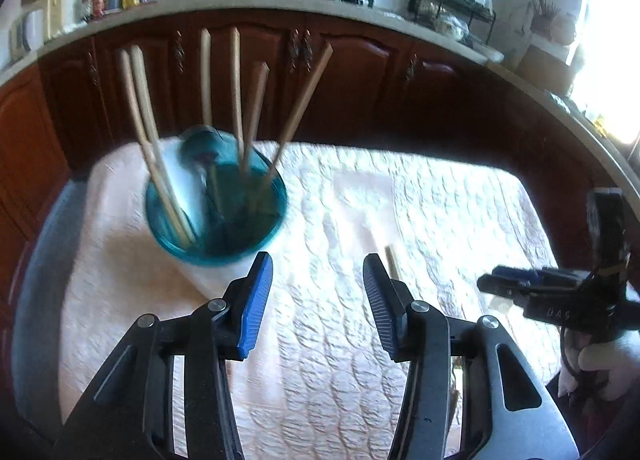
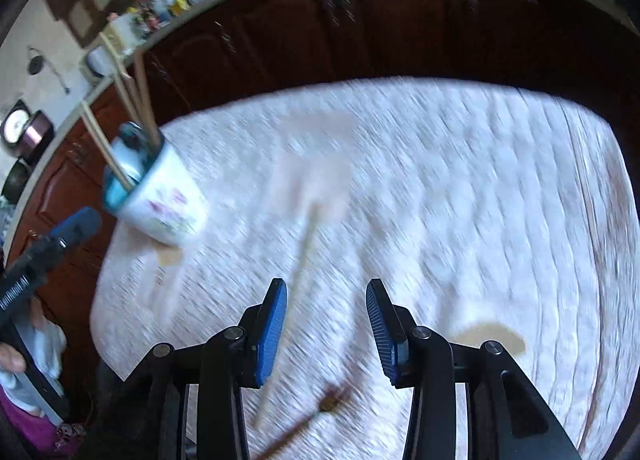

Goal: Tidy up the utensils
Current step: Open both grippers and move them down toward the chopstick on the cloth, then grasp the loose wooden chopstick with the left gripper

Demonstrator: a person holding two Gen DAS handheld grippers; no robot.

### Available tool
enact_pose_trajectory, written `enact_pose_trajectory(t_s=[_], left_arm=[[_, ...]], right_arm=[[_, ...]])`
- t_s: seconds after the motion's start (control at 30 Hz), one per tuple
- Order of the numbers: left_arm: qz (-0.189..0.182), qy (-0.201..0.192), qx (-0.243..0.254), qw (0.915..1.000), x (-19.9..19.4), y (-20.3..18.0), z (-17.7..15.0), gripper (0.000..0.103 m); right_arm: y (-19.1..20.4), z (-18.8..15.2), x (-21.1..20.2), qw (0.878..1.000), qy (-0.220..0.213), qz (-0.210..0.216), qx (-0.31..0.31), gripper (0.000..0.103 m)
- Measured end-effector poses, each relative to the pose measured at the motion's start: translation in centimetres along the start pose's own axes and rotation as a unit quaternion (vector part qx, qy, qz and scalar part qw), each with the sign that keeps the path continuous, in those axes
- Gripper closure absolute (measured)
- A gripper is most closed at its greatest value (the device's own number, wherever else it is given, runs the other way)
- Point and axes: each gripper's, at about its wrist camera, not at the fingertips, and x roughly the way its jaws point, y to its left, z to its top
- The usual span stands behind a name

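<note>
Item: wooden spatula (image 2: 308,195), loose on quilted cloth (image 2: 460,187). Right gripper (image 2: 326,324) stood released, empty, above its handle; left gripper (image 1: 318,300) likewise. Advice: straddle handle squarely, then lift toward cup (image 2: 160,195).

Right gripper (image 2: 326,324) hangs over the quilted cloth (image 2: 460,187) w/ jaws apart, nothing between the pads. A pale chopstick (image 2: 298,280) lies on the cloth just beside the left finger (image 2: 272,332), running up toward the cup (image 2: 160,195) (blue inside, floral outside, several chopsticks (image 2: 136,91) standing in it). Left of the cup, near frame edge, is the left gripper (image 2: 60,238); a dark utensil (image 2: 320,412) lies below the pale chopstick, too blurred to ID.
</note>
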Motion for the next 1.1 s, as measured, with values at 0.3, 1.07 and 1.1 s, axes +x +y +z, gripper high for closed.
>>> enact_pose_trajectory(t_s=[0.3, 1.07, 1.1], left_arm=[[-0.014, 0.045, 0.022, 0.9987, 2.7, -2.0, -1.6, 0.056], [-0.016, 0.078, 0.024, 0.9965, 5.8, -2.9, -2.0, 0.057], [-0.018, 0.079, 0.022, 0.9964, 6.0, -3.1, -1.8, 0.057]], right_arm=[[-2.0, -7.0, 2.2, 0.998, 0.066, 0.017, 0.017, 0.071], [-1.6, -4.1, 4.1, 1.0, 0.005, 0.026, -0.006, 0.101], [-2.0, -3.5, 4.2, 1.0, 0.002, 0.025, -0.002, 0.101]])
